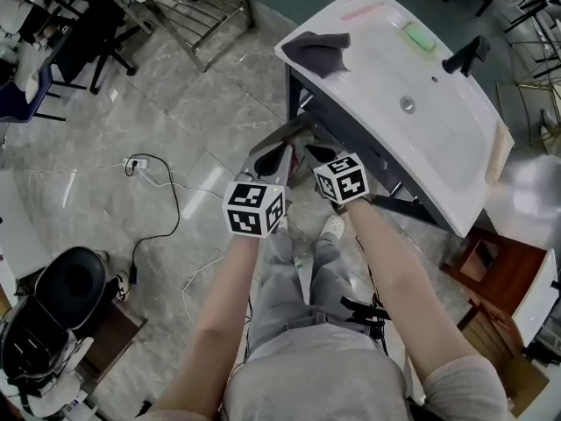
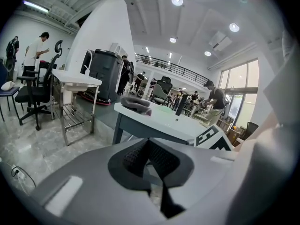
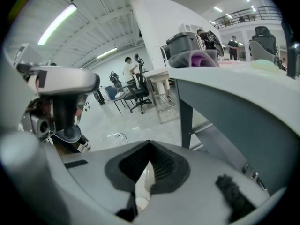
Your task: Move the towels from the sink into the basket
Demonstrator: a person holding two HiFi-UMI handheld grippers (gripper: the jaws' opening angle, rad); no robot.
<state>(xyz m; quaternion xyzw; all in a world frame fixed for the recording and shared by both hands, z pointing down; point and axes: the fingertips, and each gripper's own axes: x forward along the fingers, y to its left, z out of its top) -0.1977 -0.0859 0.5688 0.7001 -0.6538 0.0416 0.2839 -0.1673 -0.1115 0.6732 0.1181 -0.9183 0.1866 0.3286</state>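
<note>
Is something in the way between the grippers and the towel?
No loose thing. The towel lies on a corner of the sink. The left gripper sees it freely; from the right gripper, the sink's rim hides part of it.

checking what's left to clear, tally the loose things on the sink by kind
dark grey towel: 1 (purple shows in its folds, maybe a second)
green soap bar: 1
pink stick: 1
beige thing at the sink edge, unclear what: 1
total: 4
</note>
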